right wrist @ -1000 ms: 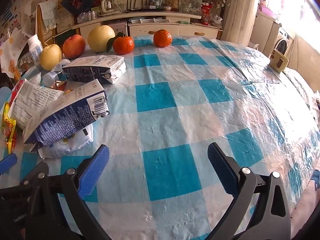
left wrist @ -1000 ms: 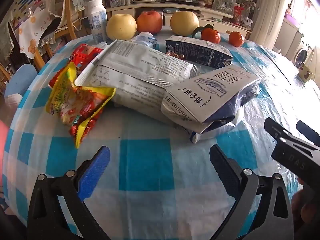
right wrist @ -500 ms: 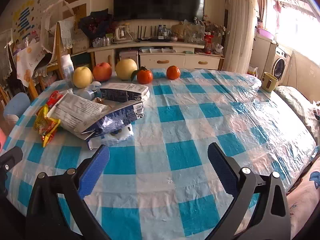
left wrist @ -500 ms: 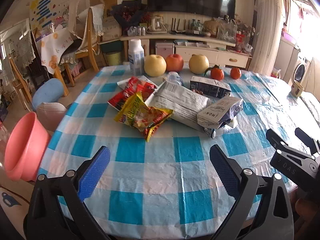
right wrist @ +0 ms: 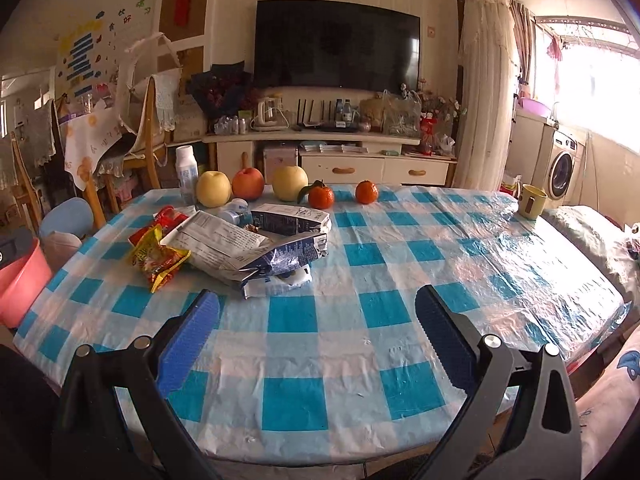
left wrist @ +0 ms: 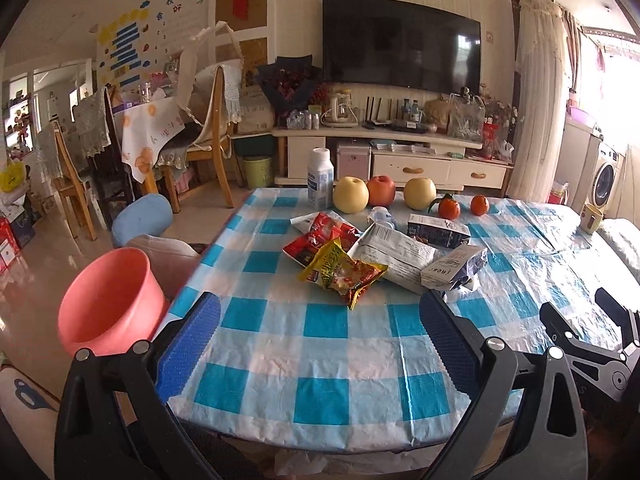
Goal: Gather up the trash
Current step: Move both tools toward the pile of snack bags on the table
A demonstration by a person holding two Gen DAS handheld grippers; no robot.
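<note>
Crumpled snack wrappers and flattened blue-and-white cartons [left wrist: 384,256] lie heaped on the blue-and-white checked tablecloth [left wrist: 320,344], in front of a fruit row. The left gripper [left wrist: 320,344] and right gripper [right wrist: 316,340] hover spread wide, empty, near the table's front edge; a pink plastic bucket [left wrist: 108,300] stands beside it.

Both wrist cams at near table [left wrist: 328,360] edge, facing TV [right wrist: 336,52]; share trash pile [left wrist: 384,256].

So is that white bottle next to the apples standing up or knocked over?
Standing upright. The white bottle rests on its base at the table's far edge beside the yellow apple, cap on top.
</note>
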